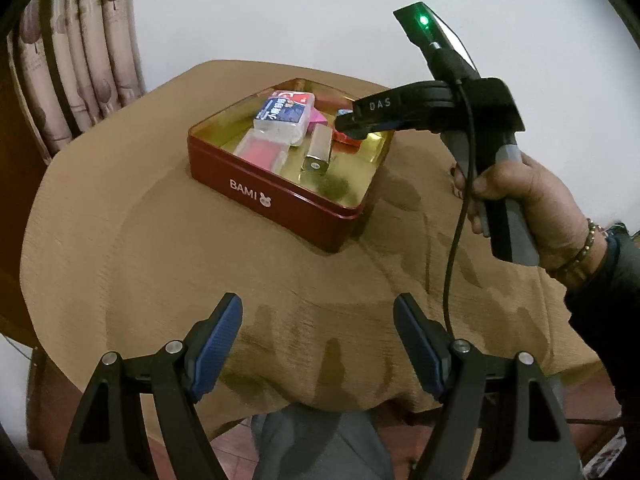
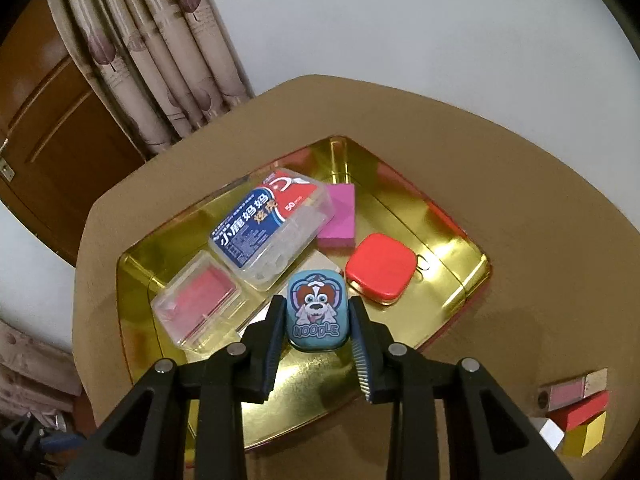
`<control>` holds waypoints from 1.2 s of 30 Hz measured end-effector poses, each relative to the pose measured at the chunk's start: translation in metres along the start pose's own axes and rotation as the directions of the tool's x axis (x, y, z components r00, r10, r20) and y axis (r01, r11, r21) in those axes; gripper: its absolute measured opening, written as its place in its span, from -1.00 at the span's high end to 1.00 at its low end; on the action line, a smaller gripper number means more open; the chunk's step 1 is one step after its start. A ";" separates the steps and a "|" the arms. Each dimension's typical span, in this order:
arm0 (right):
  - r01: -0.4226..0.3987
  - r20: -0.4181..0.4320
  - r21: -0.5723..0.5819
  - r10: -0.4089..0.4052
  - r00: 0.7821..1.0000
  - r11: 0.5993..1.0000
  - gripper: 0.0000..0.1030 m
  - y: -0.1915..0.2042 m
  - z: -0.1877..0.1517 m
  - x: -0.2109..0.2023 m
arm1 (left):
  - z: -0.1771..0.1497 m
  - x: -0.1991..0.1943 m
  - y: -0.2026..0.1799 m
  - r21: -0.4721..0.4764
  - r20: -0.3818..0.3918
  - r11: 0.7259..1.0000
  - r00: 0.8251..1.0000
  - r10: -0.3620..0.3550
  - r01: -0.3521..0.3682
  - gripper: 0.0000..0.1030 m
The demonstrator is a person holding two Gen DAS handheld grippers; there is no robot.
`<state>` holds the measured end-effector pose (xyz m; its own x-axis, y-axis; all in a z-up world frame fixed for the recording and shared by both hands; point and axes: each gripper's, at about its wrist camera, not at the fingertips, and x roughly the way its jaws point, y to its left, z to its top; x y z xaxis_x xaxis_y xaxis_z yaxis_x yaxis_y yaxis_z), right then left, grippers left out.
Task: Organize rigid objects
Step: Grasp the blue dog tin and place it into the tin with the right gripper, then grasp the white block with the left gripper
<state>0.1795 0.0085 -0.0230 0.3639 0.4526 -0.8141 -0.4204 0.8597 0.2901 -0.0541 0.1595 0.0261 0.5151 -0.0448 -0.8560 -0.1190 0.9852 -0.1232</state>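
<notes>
A red BAMI tin [image 1: 256, 196] with a gold inside [image 2: 448, 248] stands on the brown-clothed table. In it lie a clear floss box with a blue label [image 2: 272, 228], a clear case with a red insert [image 2: 200, 304], a pink block [image 2: 338, 216], a red square case [image 2: 378, 266] and a silver bar [image 1: 318, 150]. My right gripper [image 2: 318, 320] is shut on a small blue NOODLE dog tin [image 2: 316, 310] and holds it over the tin's inside; it also shows in the left wrist view [image 1: 352, 126]. My left gripper [image 1: 318, 340] is open and empty above the table's near part.
Several coloured blocks [image 2: 576, 412] lie on the table at the right, outside the tin. A curtain [image 2: 160, 60] and a wooden door [image 2: 48, 120] stand behind the table on the left. The tablecloth [image 1: 160, 260] hangs over the near edge.
</notes>
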 end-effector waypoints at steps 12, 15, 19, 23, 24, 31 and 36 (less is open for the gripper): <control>-0.084 0.258 0.163 0.040 0.965 0.983 0.34 -0.058 -0.029 -0.086 | -0.005 0.001 -0.016 0.044 0.005 0.999 1.000 0.026 -0.026 -0.44; 0.067 0.324 0.181 -0.124 0.938 0.981 0.34 -0.084 -0.070 -0.132 | -0.007 0.001 -0.022 0.064 -0.002 0.998 1.000 0.010 -0.010 -0.44; 0.339 0.296 0.210 -0.390 0.872 0.917 0.34 -0.128 -0.137 -0.173 | -0.009 0.006 -0.041 0.113 -0.028 0.994 1.000 -0.005 0.008 -0.44; 0.508 0.181 0.245 -0.554 0.813 0.826 0.34 -0.173 -0.189 -0.177 | -0.003 0.010 -0.073 0.190 -0.038 0.981 0.998 -0.041 0.047 -0.44; 0.522 0.155 0.265 -0.571 0.806 0.810 0.34 -0.185 -0.203 -0.177 | 0.002 0.012 -0.084 0.207 -0.041 0.976 0.998 -0.055 0.062 -0.44; 0.519 0.125 0.352 -0.589 0.798 0.779 0.34 -0.218 -0.238 -0.176 | 0.042 0.045 -0.150 0.297 -0.028 0.948 0.993 -0.115 0.118 -0.45; 0.465 0.149 0.410 -0.560 0.815 0.785 0.22 -0.229 -0.239 -0.180 | 0.070 0.090 -0.181 0.340 -0.027 0.934 0.994 -0.109 0.111 -0.45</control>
<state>0.0110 -0.3263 -0.0629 0.6562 -0.0776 -0.7506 0.1802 0.9820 0.0559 0.0733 -0.0112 0.0060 0.5019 -0.1562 -0.8507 0.2347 0.9713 -0.0398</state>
